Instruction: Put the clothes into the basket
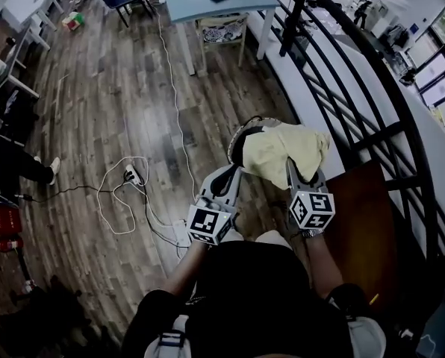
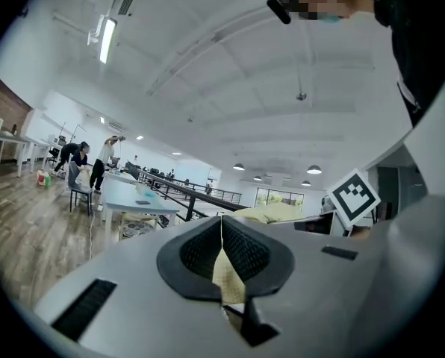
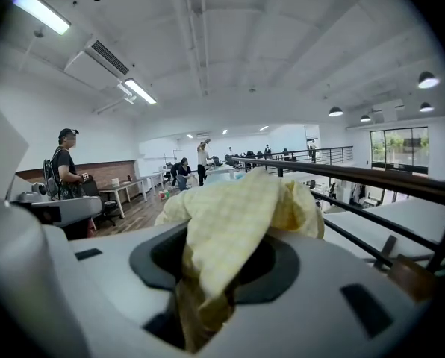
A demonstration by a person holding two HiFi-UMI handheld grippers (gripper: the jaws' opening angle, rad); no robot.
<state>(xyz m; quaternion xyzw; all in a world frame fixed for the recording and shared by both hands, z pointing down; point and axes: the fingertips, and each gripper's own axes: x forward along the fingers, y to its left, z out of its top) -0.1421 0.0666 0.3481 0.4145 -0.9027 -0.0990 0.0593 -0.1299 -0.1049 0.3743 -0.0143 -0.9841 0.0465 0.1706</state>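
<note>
Evidently the step in hand is the carrying of the yellow cloth (image 1: 282, 151) to the basket, and it is best done with both grips kept firm until the bulk of the cloth hangs over the opening. The two grippers should be kept close together so that no loose end is left trailing. The cloth should then be lowered inside the rim before anything is let go. The thick bunch is better released first and the thin fold last. Care is also called for on the right, where the black railing (image 1: 357, 73) is near enough for a hanging edge to be caught.

Both forearms are held out in front of the body, side by side. The left gripper (image 1: 232, 174) is pointed about level, and its jaws are closed almost together on a thin fold of the cloth. The right gripper (image 1: 291, 168) is tipped slightly downward, and its jaws are set partly apart, clamped on a thick bunch that spills up over them. The cloth is thus carried in the air between the two, well above the wooden floor (image 1: 110, 103). Just past the left gripper a pale curved rim (image 1: 239, 134) with a dark inside is partly covered by the cloth. It is judged to be the basket, though this cannot be settled.
</note>
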